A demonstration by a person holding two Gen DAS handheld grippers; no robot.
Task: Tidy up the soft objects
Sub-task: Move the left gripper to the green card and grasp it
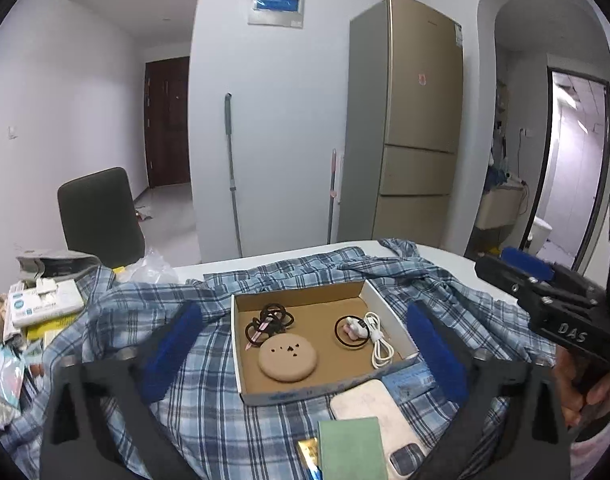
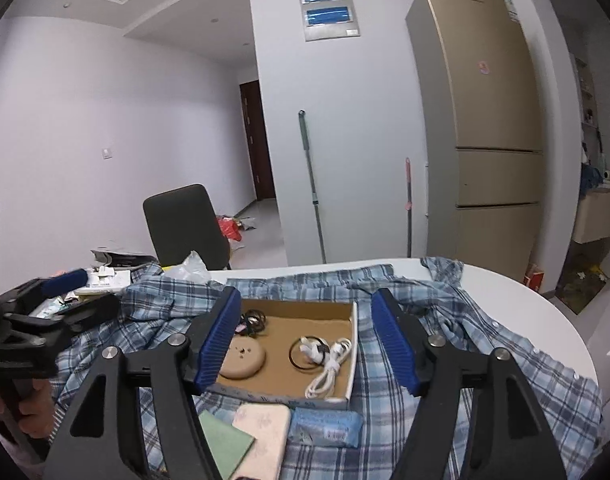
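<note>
A blue plaid shirt [image 1: 209, 392] lies spread over the white table [image 1: 209, 268]; it also shows in the right wrist view [image 2: 465, 344]. On it sits a shallow cardboard box [image 1: 305, 393] holding black hair ties [image 1: 267, 320], a tan round pad [image 1: 287, 358] and a white cable [image 1: 379, 340]. My left gripper [image 1: 301, 352] is open and empty, its blue pads either side of the box. My right gripper [image 2: 307, 340] is open and empty above the box [image 2: 347, 372]; it also shows at the right of the left wrist view [image 1: 525, 276].
A phone in a pale case [image 1: 369, 404], a green booklet [image 1: 351, 448] and a blue tissue pack [image 2: 325, 426] lie on the shirt in front of the box. Boxes and papers [image 1: 41, 304] crowd the table's left end. A dark chair [image 1: 101, 216] stands behind.
</note>
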